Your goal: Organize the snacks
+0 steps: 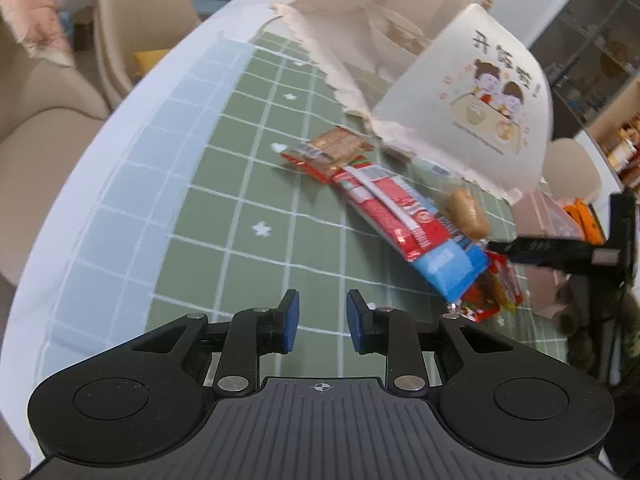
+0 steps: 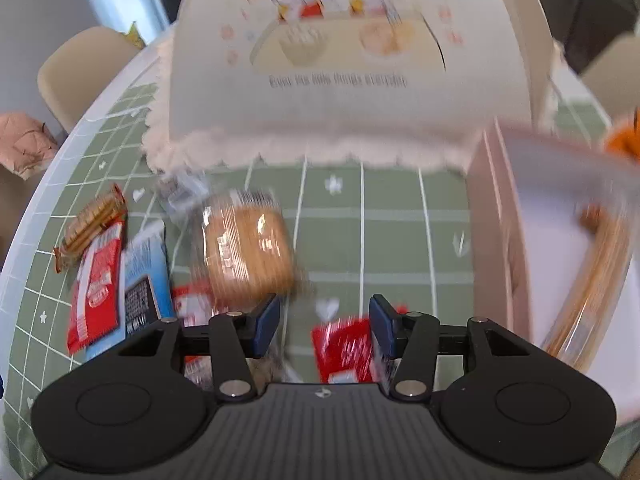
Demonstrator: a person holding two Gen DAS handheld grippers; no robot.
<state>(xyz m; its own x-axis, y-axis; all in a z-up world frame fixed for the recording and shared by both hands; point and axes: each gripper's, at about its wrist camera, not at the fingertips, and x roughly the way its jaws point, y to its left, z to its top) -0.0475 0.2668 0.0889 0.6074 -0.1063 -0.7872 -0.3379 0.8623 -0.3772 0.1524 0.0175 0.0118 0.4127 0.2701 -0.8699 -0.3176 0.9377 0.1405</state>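
Several snacks lie on the green checked tablecloth point(image 1: 248, 184). In the left wrist view I see a brown biscuit packet point(image 1: 336, 150), a long red packet point(image 1: 384, 208), a blue packet point(image 1: 452, 268) and a wrapped bun point(image 1: 468, 212). My left gripper point(image 1: 322, 320) hovers over bare cloth short of them, its jaws a narrow gap apart and empty. My right gripper point(image 2: 324, 320) is open low over the pile. A small red packet point(image 2: 346, 348) lies under the gap by the right finger, untouched, and the bun point(image 2: 248, 252) lies just ahead on the left.
A white dome food cover point(image 2: 344, 60) with a cartoon print and frilled hem stands behind the snacks. A pink box point(image 2: 496, 240) at the right holds a wrapped snack point(image 2: 596, 280). Beige chairs point(image 1: 132, 20) stand around the round table.
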